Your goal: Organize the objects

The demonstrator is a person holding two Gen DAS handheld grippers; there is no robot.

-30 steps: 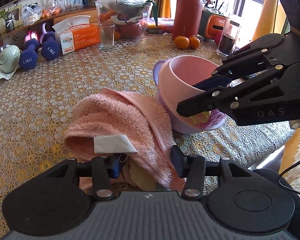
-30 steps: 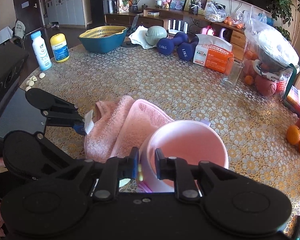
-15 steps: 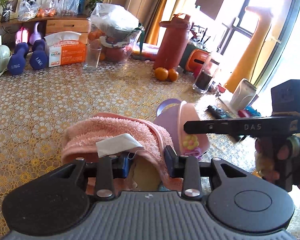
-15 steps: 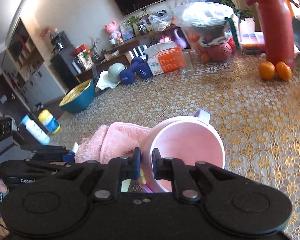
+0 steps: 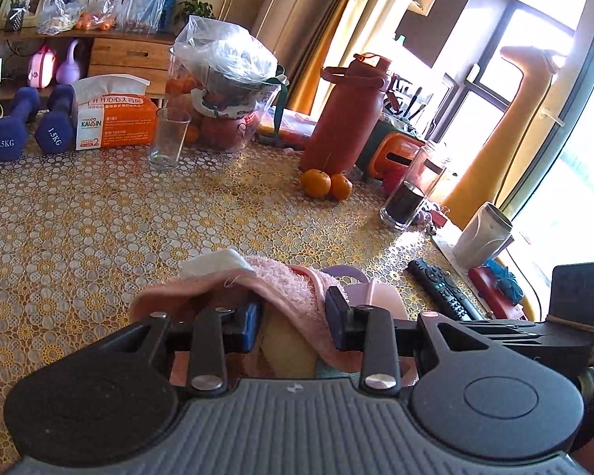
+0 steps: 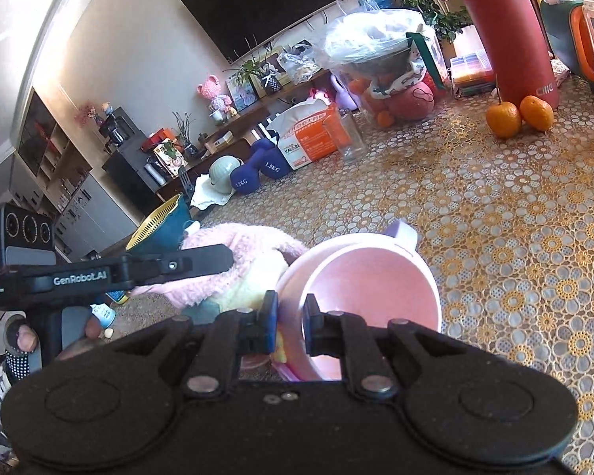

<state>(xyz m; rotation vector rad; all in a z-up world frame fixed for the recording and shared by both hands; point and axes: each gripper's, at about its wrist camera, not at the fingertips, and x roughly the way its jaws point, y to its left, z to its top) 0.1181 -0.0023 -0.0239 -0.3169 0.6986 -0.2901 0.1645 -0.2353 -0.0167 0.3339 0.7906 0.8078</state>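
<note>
My left gripper (image 5: 293, 320) is shut on a folded pink towel (image 5: 281, 285) with a white label, held up off the table. It also shows in the right wrist view (image 6: 249, 253), left of the cup. My right gripper (image 6: 291, 316) is shut on the near rim of a pink plastic cup (image 6: 372, 277) with a lilac handle, lifted and tilted. In the left wrist view the cup (image 5: 380, 297) peeks out just right of the towel. The two held things are close together, side by side.
The lace-covered table (image 5: 99, 237) carries a drinking glass (image 5: 168, 138), tissue box (image 5: 115, 118), two blue dumbbells (image 5: 31, 122), red bottle (image 5: 348, 114), two oranges (image 5: 326, 184), dark jar (image 5: 410, 194), remote (image 5: 439, 289) and a teal basket (image 6: 162, 225).
Both grippers have risen and swung right with towel and cup lifted off the table; the views now look toward the window side and the room wall.
</note>
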